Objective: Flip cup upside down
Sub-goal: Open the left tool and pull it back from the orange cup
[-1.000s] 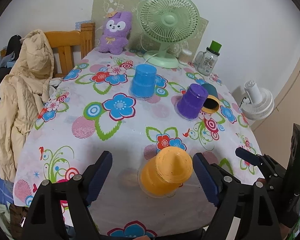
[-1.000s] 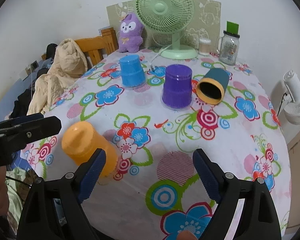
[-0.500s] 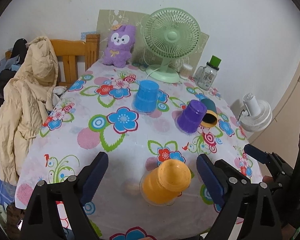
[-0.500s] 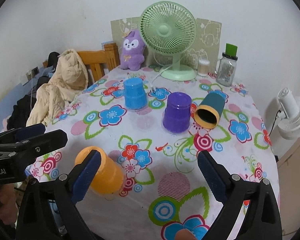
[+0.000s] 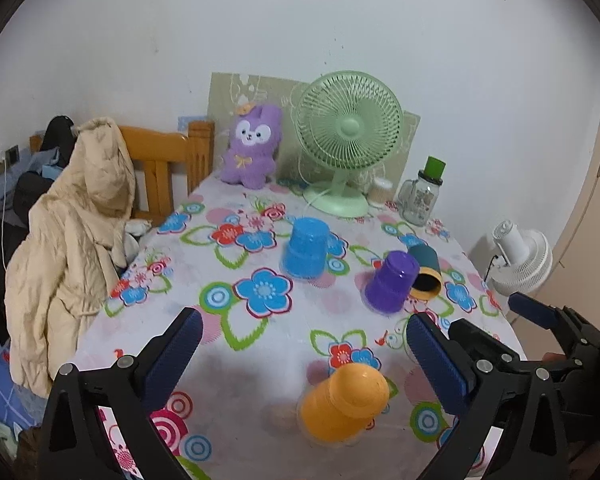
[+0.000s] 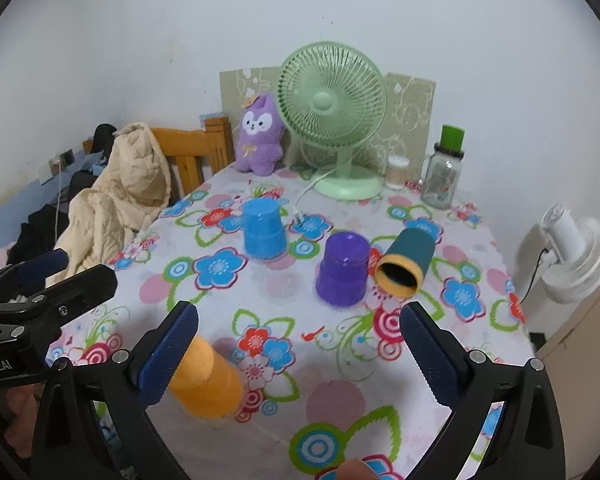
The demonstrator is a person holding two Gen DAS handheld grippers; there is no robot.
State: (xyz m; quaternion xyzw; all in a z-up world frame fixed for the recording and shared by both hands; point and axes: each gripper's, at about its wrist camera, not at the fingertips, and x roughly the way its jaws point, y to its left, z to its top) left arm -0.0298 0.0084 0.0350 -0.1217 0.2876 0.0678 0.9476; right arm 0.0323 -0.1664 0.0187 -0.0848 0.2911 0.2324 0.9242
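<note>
Fingers [image 5: 180,350] of both grippers wide apart — empty.

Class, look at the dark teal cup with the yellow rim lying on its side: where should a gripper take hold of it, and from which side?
Grip the dark teal cup with the yellow rim across its round body, coming from above. It lies on its side, mouth toward the cameras, with the purple plastic cup close on its left.

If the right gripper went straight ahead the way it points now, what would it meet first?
Probably the upside-down purple cup, which sits roughly centred ahead of the open right gripper; the teal cup lies on its side just right of that line. Depth is uncertain.
</note>
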